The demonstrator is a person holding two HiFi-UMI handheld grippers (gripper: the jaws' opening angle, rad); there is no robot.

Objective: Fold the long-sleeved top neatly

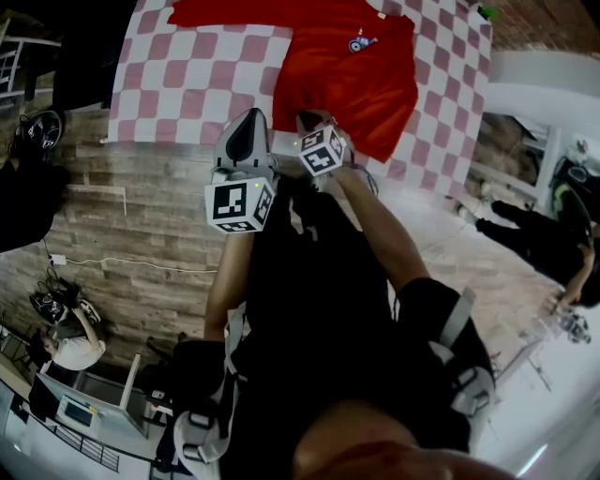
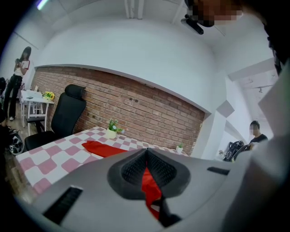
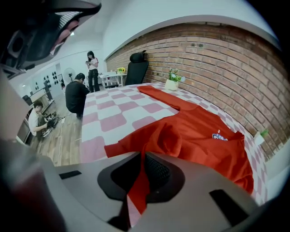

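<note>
Red long-sleeved top (image 1: 361, 84) on the pink-and-white chequered tabletop (image 1: 187, 84), lying toward the tabletop's right and far side. A small white-and-blue chest emblem (image 1: 362, 42) faces up, and one sleeve (image 1: 220, 11) lies flat along the far edge, pointing left. The body is creased and bunched near the front edge, where the cloth rises off the surface. The left hand-held gripper (image 1: 248, 122) has its jaws pressed together on a strip of the red cloth, seen between the ribbed pads in the left gripper view (image 2: 146, 156). The right hand-held gripper (image 1: 314, 127) likewise pinches a fold of the top between closed jaws (image 3: 142, 158). In the head view the far edge of the top is cut off by the frame, and the marker cubes and forearms cover the near hem. The second sleeve cannot be made out in any view. A potted plant (image 3: 171, 81) stands at the tabletop's far end, before a brick wall (image 3: 217, 59).
</note>
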